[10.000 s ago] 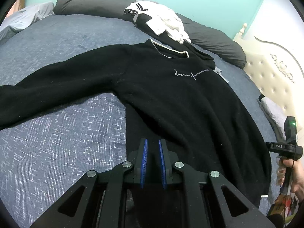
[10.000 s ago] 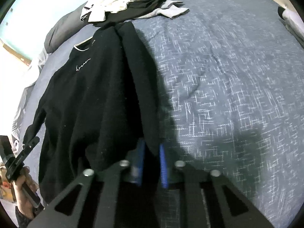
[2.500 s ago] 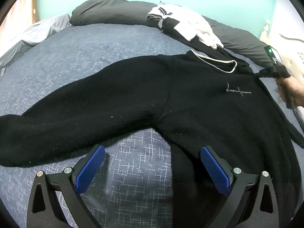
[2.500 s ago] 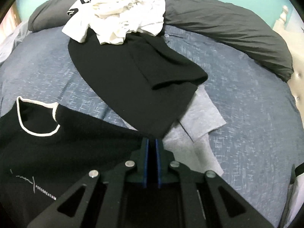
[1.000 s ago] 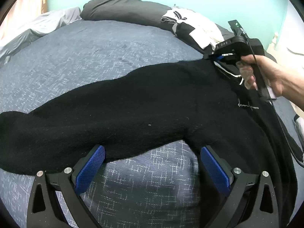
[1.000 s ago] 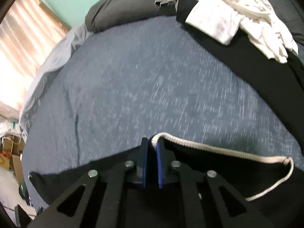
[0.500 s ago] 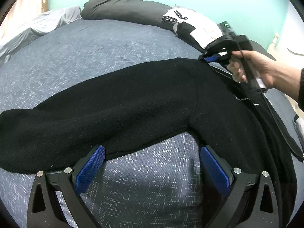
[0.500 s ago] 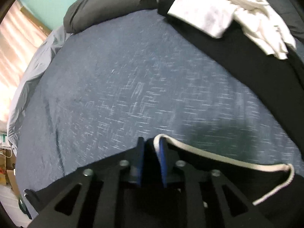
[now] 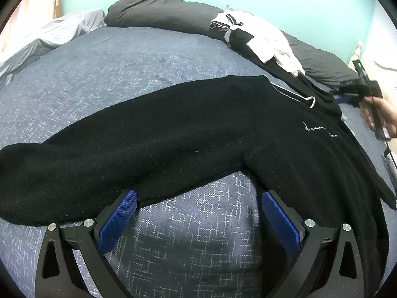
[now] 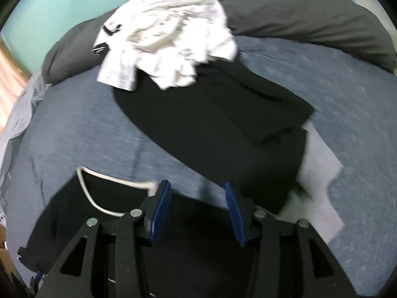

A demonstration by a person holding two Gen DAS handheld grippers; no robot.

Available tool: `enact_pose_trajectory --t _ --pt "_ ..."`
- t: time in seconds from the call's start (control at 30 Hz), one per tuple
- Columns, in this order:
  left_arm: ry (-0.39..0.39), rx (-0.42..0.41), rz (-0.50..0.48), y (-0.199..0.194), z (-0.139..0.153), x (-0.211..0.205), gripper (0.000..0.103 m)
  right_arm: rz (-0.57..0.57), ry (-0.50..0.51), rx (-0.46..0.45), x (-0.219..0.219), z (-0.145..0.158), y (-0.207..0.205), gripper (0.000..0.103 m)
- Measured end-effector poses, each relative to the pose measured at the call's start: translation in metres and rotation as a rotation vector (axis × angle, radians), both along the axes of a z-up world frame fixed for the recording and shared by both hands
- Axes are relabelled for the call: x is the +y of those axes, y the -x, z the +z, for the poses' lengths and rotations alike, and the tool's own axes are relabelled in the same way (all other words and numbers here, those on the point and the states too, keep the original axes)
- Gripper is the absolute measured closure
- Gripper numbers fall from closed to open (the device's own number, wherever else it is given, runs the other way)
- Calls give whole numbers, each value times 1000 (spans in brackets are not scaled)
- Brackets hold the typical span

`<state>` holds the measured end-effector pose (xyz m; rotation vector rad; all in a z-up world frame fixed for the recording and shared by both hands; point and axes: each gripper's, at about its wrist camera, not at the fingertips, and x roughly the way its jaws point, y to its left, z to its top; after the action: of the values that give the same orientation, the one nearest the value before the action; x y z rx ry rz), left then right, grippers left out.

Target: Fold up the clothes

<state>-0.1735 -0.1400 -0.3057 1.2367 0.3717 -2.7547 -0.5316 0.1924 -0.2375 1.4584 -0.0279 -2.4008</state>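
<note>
A black sweater (image 9: pixel 223 134) with a white-trimmed neckline (image 9: pixel 292 95) lies face up on the blue bedspread (image 9: pixel 124 62), one long sleeve (image 9: pixel 74 164) stretched out to the left. My left gripper (image 9: pixel 198 213) is open, low over the bedspread just below the armpit, nothing between its blue pads. My right gripper (image 10: pixel 197 198) hangs over the sweater's shoulder (image 10: pixel 193 236) right of the neckline (image 10: pixel 85 188); its jaws are opening and the pads press on nothing. In the left wrist view the right gripper (image 9: pixel 347 98) is at the far right, held by a hand (image 9: pixel 379 114).
A heap of white clothes (image 10: pixel 168 37) lies on a flat black garment (image 10: pixel 223 124) beyond the sweater, with a pale grey cloth (image 10: pixel 320 171) under its right corner. Dark grey pillows (image 10: pixel 310 17) line the bed's head. A grey sheet (image 9: pixel 49 37) is bunched at the far left.
The right gripper let go of the neckline, its jaws parted, and it swung to the right, off the collar toward the sweater's shoulder. The left gripper stayed where it was, open.
</note>
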Motion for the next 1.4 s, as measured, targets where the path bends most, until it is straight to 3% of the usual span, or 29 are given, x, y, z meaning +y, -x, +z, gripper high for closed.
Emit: enact_pose_trajectory --t 0.33,0.4,0.5,0.8,1.03,1.2,1.4 --pt "12 -10 -1 1 -2 2 0 164 -142 -13 -34 -43 -8 58" --pt "13 -11 -1 1 -2 2 0 181 -150 -1 -41 -48 -7 88" --pt "11 -14 2 2 -4 1 0 181 -147 40 -45 -47 -7 100" --pt "21 -17 1 3 -5 2 0 103 -191 122 -44 -33 1 101" --pt "14 -11 -1 2 -3 2 0 59 -135 79 -37 -27 -4 99" --pt "-6 17 11 -2 3 0 0 4 -58 87 -4 -1 -35 77" --pt "2 34 19 -9 7 -1 0 36 -10 58 25 18 -106 75"
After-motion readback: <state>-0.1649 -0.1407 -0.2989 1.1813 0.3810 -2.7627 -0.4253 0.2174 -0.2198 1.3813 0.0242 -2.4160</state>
